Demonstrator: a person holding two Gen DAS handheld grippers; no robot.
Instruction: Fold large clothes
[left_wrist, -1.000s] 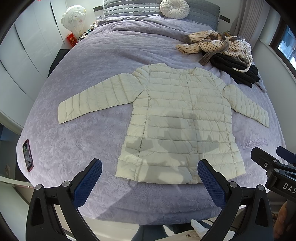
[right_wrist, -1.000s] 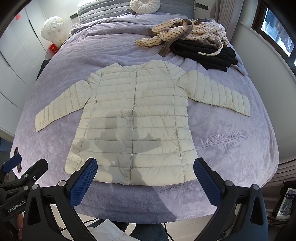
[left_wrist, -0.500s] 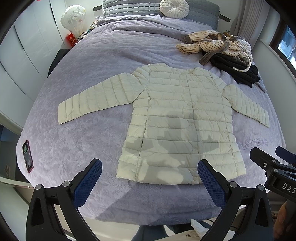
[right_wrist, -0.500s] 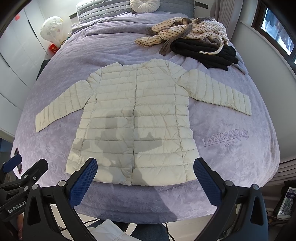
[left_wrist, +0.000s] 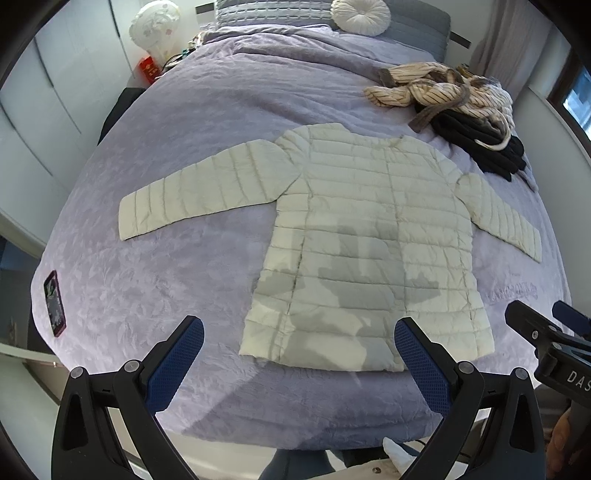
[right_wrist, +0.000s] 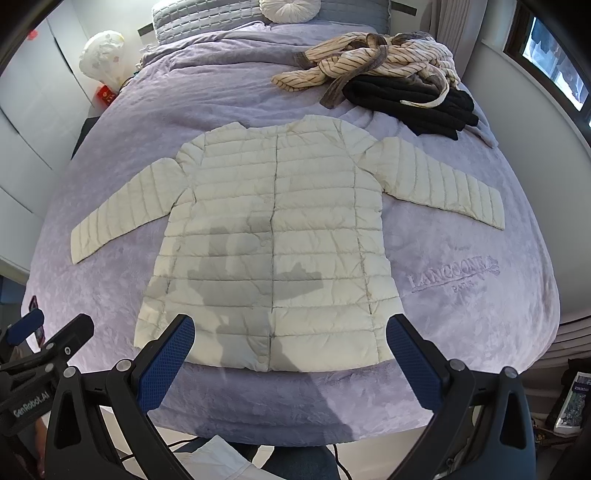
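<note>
A cream quilted puffer jacket (left_wrist: 369, 229) lies flat, front up, on the lilac bedspread (left_wrist: 166, 280), both sleeves spread out to the sides. It also shows in the right wrist view (right_wrist: 273, 236). My left gripper (left_wrist: 299, 354) is open and empty, held above the bed's near edge by the jacket's hem. My right gripper (right_wrist: 291, 354) is open and empty, also above the hem. Each gripper shows at the edge of the other's view: the right one (left_wrist: 546, 332), the left one (right_wrist: 48, 332).
A heap of striped and black clothes (right_wrist: 384, 81) lies at the far right of the bed. A round cushion (left_wrist: 360, 14) rests at the headboard. A phone in a pink case (left_wrist: 54, 302) lies near the bed's left edge. Wardrobe doors (left_wrist: 44, 92) stand on the left.
Both grippers have drifted very slightly; the jacket sits a touch lower in the right wrist view. Nothing was taken hold of or let go.
</note>
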